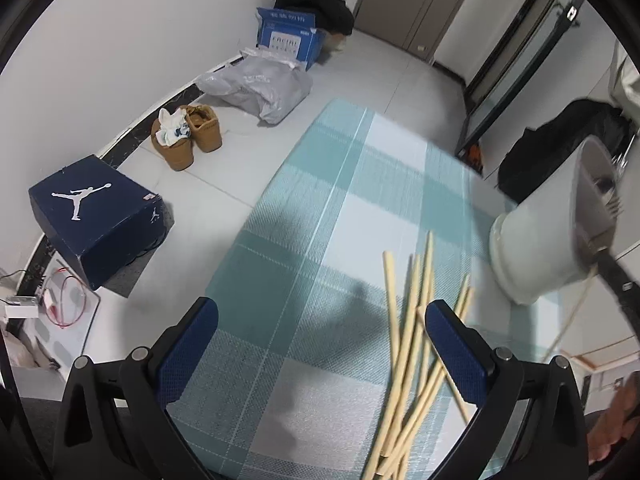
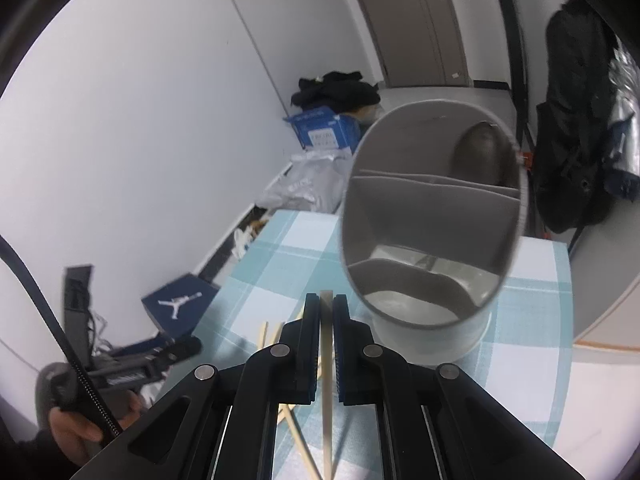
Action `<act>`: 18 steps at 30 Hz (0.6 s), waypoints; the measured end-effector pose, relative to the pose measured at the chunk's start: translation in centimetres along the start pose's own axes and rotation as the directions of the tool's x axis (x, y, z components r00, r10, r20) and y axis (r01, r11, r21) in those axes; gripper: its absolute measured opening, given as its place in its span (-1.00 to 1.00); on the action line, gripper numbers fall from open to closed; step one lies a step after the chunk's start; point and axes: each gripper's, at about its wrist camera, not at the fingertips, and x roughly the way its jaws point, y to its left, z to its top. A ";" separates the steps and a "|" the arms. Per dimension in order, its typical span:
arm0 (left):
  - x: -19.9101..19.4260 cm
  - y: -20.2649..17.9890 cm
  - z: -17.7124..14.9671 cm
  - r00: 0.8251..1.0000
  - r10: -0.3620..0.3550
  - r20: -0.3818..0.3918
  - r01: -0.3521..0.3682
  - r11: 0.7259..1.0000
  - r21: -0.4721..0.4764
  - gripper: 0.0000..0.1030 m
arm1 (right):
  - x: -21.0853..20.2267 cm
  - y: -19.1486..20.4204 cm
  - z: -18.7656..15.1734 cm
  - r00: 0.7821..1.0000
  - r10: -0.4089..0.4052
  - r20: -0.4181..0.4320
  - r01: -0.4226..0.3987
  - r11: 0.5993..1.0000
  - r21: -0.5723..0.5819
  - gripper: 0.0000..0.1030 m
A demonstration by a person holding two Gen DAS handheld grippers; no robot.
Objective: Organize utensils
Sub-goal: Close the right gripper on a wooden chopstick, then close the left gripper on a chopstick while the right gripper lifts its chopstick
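- The right gripper (image 2: 327,304) is holding a single chopstick (image 2: 327,376), its jaws pinched narrow on the pale stick, whose tip is showing just above the blue pads.
- The held chopstick is hanging just in front of the white utensil holder (image 2: 432,216), which is standing on the tabletop (image 2: 520,320) under a teal-and-white checked cloth.
- Seen from the right wrist, the holder's mouth is facing the camera, showing inner dividers and several compartments; the nearest one is looking empty, and something dark is lying in a far one.
- In the left wrist view, fork tines (image 1: 614,204) are sticking out at the holder's (image 1: 548,236) rim.
- The left gripper (image 1: 320,348) is hovering over the cloth with its jaws standing wide and nothing between them.
- A loose heap of chopsticks (image 1: 412,344) is lying on the cloth, just beside the left gripper's right-hand finger and near the holder's base.
- On the floor are sitting a navy shoebox (image 1: 100,220), tan shoes (image 1: 188,136) and a grey plastic bag (image 1: 260,88).
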 end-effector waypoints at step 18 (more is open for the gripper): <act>3.6 -3.0 0.9 0.979 0.189 -0.078 -0.182 0.980 0.084 0.97 | -4.2 -2.1 -0.3 0.988 0.042 0.148 -0.041 0.999 -0.006 -0.89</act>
